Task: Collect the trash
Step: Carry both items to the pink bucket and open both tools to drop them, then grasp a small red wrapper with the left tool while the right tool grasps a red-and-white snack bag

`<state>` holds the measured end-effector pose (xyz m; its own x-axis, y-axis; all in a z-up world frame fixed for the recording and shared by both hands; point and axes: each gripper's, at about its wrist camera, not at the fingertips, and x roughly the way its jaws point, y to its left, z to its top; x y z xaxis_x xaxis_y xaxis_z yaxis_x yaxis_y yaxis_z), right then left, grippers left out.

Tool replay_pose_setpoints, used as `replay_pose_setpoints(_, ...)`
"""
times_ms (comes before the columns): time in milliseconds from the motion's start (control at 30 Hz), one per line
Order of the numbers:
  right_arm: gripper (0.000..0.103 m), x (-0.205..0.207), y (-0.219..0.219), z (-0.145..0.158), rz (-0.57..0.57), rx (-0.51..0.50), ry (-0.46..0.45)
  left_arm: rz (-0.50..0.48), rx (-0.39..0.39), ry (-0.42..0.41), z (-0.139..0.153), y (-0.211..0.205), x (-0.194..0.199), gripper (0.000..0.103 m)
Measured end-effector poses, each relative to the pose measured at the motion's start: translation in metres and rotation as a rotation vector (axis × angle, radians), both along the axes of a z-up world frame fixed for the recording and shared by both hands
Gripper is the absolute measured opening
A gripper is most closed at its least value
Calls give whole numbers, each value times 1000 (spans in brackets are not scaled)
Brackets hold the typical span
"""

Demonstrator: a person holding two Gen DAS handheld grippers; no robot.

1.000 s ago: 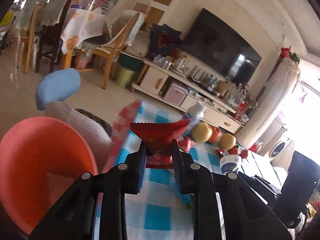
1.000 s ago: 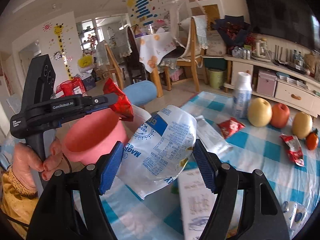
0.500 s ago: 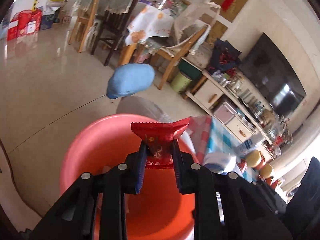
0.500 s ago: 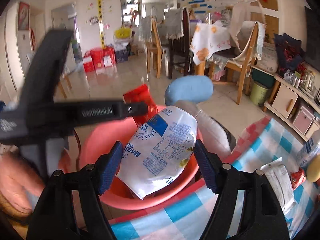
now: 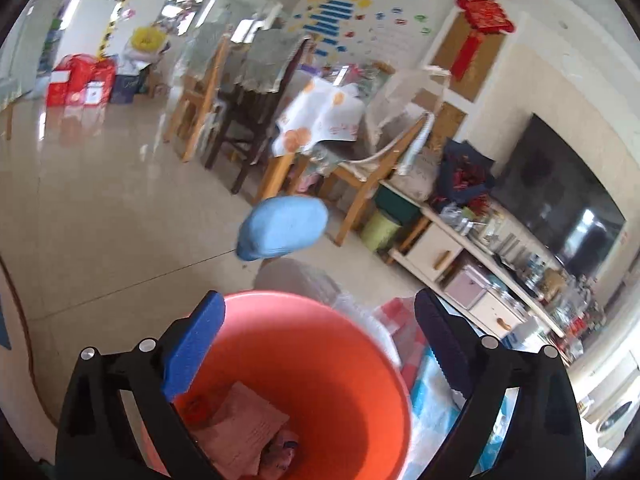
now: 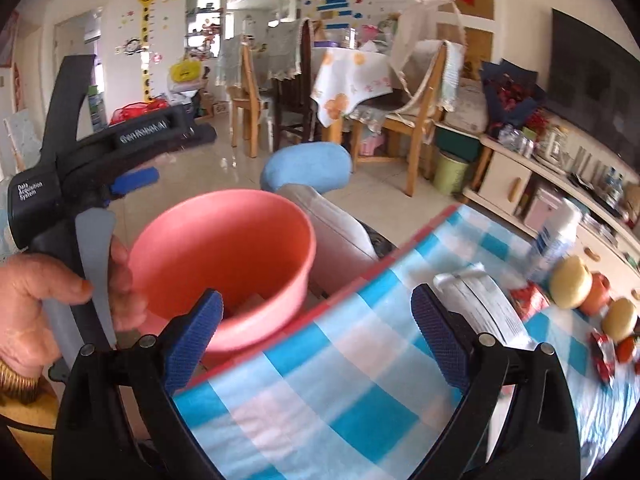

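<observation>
1. Checked blue desk [image 6: 320,392] fills the foreground, with the pink bucket [image 6: 224,264] just beside its edge.
2. Left tool [image 5: 316,344] hangs over the bucket, jaws opening wide, empty; crumpled trash [image 5: 240,432] lies below.
3. Right tool [image 6: 316,332] is opening too, empty; the bucket's contents are blurred.

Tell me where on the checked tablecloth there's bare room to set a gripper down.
The near stretch of the checked tablecloth lies bare, between the red edge by the pink bucket and the white printed bag. Past that bag it is crowded: a white bottle, fruit and red wrappers.
</observation>
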<state>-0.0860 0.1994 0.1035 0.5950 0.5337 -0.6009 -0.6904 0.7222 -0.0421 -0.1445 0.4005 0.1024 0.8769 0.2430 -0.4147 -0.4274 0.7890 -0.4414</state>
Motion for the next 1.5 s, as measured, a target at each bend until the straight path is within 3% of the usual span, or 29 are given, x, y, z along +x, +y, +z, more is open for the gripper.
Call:
replay_pose_setpoints(333, 96, -24, -77, -7, -117, -6, 28, -167, 162, -22, 20, -64, 19, 95)
replay_pose_setpoints(533, 96, -38, -109, -11, -153, 15, 35, -283, 275, 53, 26, -114, 35, 95)
replay_pose_setpoints(933, 96, -54, -159, -4, -201, 65, 2, -508, 285, 180, -2, -183, 59, 95)
replay_pose_setpoints(1067, 96, -54, -174, -6, -216, 76, 4, -524, 299, 230, -13, -199, 63, 95)
replay_pose_setpoints(1500, 96, -48, -226, -5, -272, 80, -33, -554, 366, 254, -23, -249, 46, 95)
